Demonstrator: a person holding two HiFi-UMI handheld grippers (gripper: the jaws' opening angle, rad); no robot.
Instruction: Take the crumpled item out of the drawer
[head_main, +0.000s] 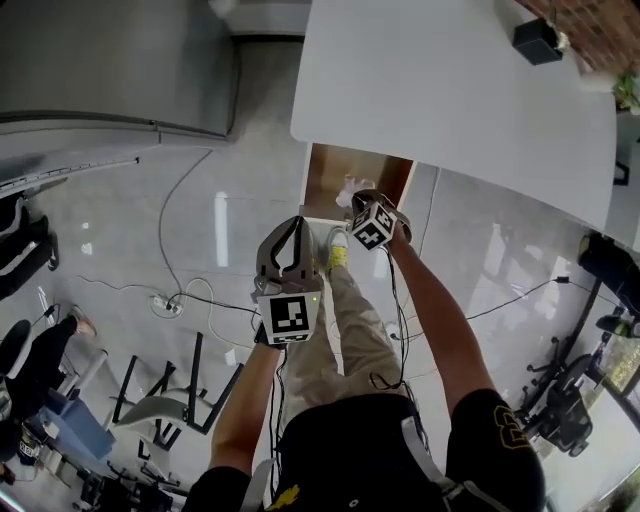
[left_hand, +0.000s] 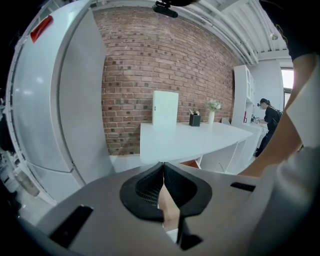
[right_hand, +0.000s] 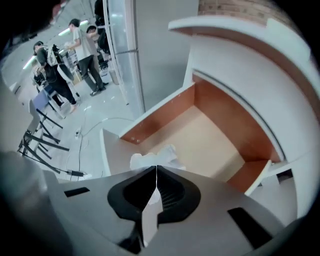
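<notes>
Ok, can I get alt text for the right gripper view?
The right gripper, jaws shut on a crumpled white item, reaches into an open wood-lined drawer under a white table. People stand in the background at left.

**Two grippers, one drawer, one crumpled item**

There are two handheld grippers, a left gripper (left_hand: 163, 165) and a right gripper (right_hand: 156, 167). There is a single open drawer (right_hand: 165, 112) with one crumpled item (right_hand: 152, 159) in it. One white tabletop (head_main: 450, 80) carries three things: one black holder (left_hand: 194, 120), one potted plant (left_hand: 214, 106) and one upright white panel (left_hand: 165, 109). One distant person (left_hand: 270, 117) shows in the left gripper view. At least three people (right_hand: 82, 47) show in the right gripper view.
</notes>
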